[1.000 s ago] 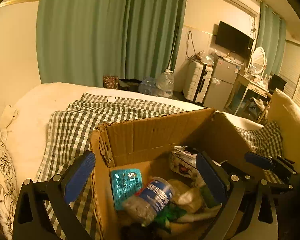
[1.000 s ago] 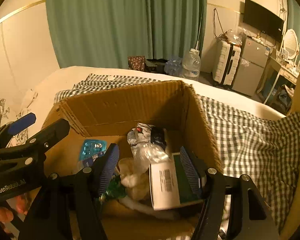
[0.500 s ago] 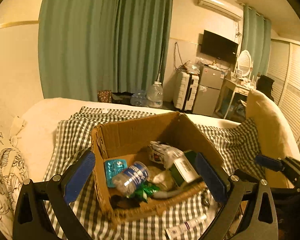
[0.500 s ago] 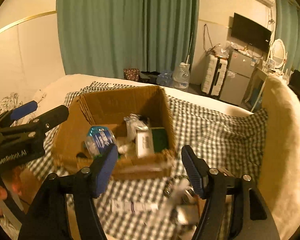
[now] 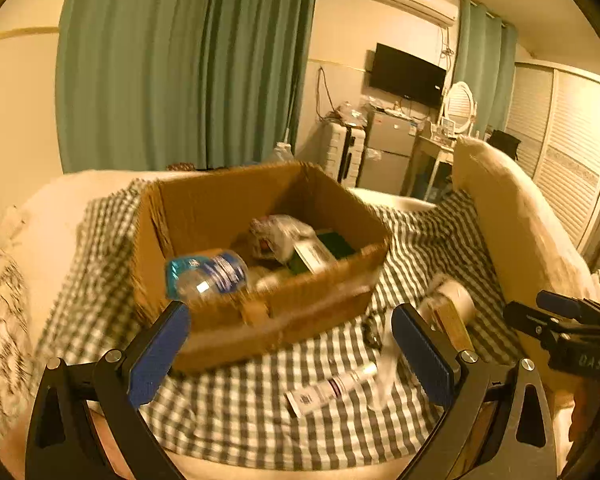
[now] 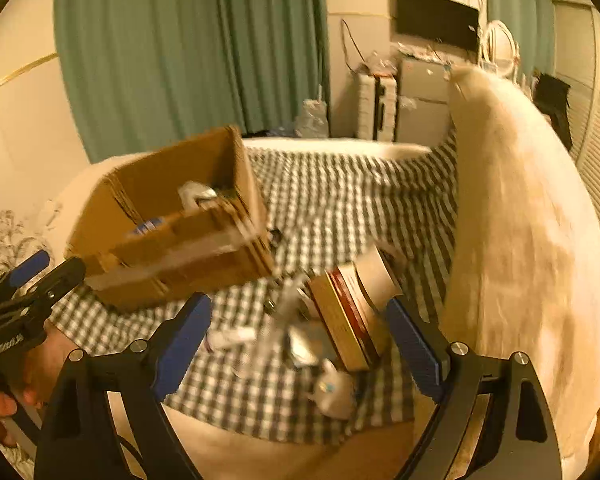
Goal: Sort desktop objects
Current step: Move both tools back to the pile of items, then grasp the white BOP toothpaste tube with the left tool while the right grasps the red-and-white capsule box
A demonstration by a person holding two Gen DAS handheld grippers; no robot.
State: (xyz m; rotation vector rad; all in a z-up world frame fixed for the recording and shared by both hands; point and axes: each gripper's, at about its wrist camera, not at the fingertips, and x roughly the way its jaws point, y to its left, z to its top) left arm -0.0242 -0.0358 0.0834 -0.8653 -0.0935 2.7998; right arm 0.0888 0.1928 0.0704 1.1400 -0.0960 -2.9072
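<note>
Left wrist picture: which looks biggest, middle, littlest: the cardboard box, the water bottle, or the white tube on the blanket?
1. cardboard box
2. water bottle
3. white tube
Bottle and tube look close in length; the tube is plainly thinner.

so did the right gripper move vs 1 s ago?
Yes. The right gripper pulled back from inside the cardboard box and swung right; it is open over the checkered cloth.
</note>
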